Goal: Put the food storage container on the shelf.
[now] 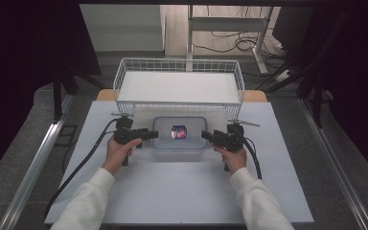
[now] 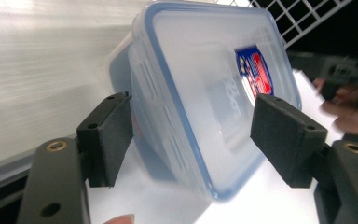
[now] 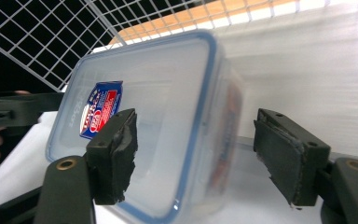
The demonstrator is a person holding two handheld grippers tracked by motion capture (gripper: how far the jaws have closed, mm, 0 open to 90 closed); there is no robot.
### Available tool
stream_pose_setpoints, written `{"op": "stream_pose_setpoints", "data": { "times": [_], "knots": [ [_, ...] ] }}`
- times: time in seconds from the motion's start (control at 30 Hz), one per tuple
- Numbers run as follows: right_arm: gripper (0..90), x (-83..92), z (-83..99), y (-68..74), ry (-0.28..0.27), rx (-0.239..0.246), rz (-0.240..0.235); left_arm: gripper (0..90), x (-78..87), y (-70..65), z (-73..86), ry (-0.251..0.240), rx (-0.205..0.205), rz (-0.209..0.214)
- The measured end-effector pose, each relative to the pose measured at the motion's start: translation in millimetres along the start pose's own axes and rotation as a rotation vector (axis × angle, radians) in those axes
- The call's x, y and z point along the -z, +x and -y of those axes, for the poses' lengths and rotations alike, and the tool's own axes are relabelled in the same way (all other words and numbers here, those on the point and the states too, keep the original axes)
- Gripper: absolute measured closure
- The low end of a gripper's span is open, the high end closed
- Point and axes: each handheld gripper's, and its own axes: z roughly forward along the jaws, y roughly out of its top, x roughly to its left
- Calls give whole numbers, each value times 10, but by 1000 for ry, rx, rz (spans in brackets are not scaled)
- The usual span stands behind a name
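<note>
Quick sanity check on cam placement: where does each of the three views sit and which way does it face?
High view: above the person's side, looking forward and down on the table; both sleeved forearms and hands show, with the left claw and right claw either side of the clear lidded box, the wire basket behind.
Left gripper view: rides the left claw, looking along its open jaws at the box end.
Right gripper view: rides the right claw, facing the opposite end.
Shared: both gripper views show the box's red-blue label and the other hand.

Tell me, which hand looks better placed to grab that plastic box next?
Probably the left gripper: its open jaws already straddle the end of the box. The right gripper also sits open at the other end, so it's nearly even.
</note>
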Motion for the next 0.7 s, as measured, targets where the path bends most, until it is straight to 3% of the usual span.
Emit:
{"op": "stream_pose_setpoints", "data": {
  "times": [0.07, 0.1, 0.17, 0.2, 0.23, 0.27, 0.3, 0.33, 0.37, 0.47, 0.6, 0.7],
  "knots": [
    [298, 44, -1, 6, -2, 15, 9, 271, 52, -41, 24, 3, -18, -15],
    [301, 155, 17, 48, -5, 71, 17, 269, 152, -127, 90, 3, -51, -35],
    [319, 231, 47, 104, 6, 129, 38, 268, 250, -208, 180, 11, -89, -47],
    [319, 231, 47, 104, 6, 129, 38, 267, 250, -208, 180, 11, -89, -47],
    [397, 312, 106, 201, 18, 206, 73, 267, 340, -298, 288, 26, -129, -62],
    [397, 312, 106, 201, 18, 206, 73, 267, 340, -298, 288, 26, -129, -62],
    [519, 370, 182, 338, 56, 317, 68, 266, 424, -385, 409, 41, -158, -64],
    [519, 370, 182, 338, 56, 317, 68, 264, 424, -385, 409, 41, -158, -64],
    [636, 384, 243, 447, 93, 387, 37, 262, 499, -471, 526, 55, -192, -79],
    [736, 358, 341, 592, 138, 477, 17, 258, 584, -574, 654, 85, -221, -81],
    [872, 252, 429, 711, 190, 556, 29, 258, 662, -655, 782, 99, -234, -65],
    [888, 112, 482, 766, 241, 593, 32, 259, 697, -693, 855, 112, -248, -69]
  ]
}}
